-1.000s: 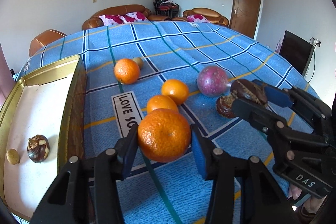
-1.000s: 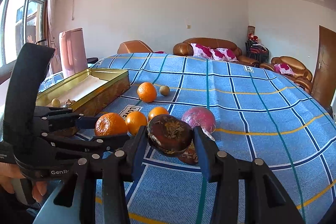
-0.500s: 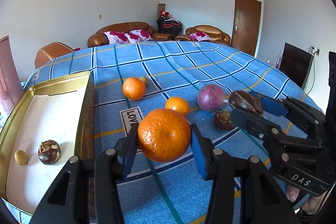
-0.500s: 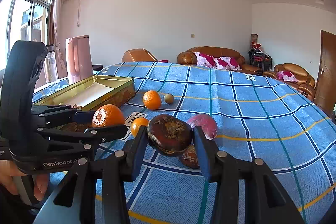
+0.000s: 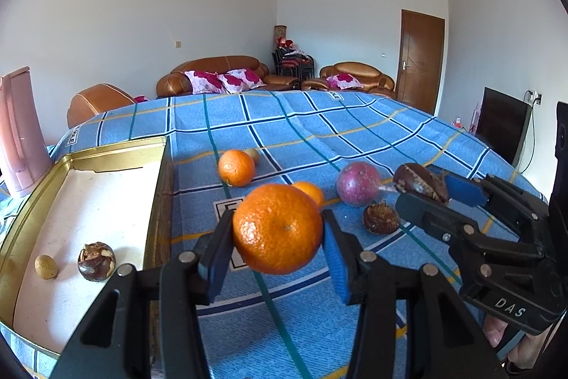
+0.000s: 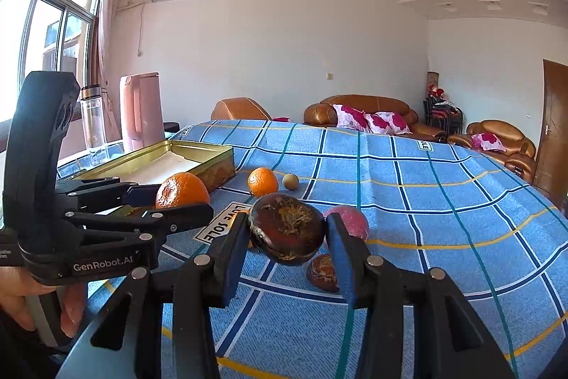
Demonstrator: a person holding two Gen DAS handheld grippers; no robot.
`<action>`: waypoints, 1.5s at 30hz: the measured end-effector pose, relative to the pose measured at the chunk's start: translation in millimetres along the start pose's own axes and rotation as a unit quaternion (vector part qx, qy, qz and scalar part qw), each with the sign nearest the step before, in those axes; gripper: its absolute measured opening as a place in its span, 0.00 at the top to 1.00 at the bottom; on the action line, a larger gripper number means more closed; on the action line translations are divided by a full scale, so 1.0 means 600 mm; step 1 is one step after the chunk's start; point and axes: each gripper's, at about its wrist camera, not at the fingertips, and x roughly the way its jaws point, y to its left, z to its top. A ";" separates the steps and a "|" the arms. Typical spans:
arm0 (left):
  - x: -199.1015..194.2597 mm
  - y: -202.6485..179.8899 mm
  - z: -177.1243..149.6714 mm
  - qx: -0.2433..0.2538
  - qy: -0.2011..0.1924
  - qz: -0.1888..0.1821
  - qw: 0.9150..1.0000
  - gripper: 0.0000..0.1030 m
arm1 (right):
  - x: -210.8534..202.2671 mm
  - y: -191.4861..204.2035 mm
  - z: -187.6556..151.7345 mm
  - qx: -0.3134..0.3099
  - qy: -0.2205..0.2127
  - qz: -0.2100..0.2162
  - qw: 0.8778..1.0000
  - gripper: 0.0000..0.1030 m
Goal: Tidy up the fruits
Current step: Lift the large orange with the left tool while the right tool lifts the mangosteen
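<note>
left claw (image 6: 167, 198) — "genrobot.ai"; right claw (image 5: 422, 192) — "das"; tablecloth (image 6: 426, 201) — "love sole".

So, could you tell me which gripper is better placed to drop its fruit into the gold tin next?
Left. The left gripper, shut on the orange, is right beside the gold tin; the right gripper, holding the dark brown fruit, is farther away.

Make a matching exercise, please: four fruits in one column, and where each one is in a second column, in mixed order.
Things:
1. big orange
2. dark brown fruit
3. purple round fruit
4. small yellowish fruit

Places:
A. inside the gold tin tray
B. lying on the blue checked cloth
C. held in the left hand-held gripper
D. held in the right hand-held gripper

Pairs: 1-C, 2-D, 3-B, 4-A
</note>
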 end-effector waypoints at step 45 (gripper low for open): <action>-0.048 -0.021 -0.004 0.029 -0.078 0.027 0.996 0.52 | -0.027 0.007 -0.007 -0.016 -0.048 0.005 0.999 0.55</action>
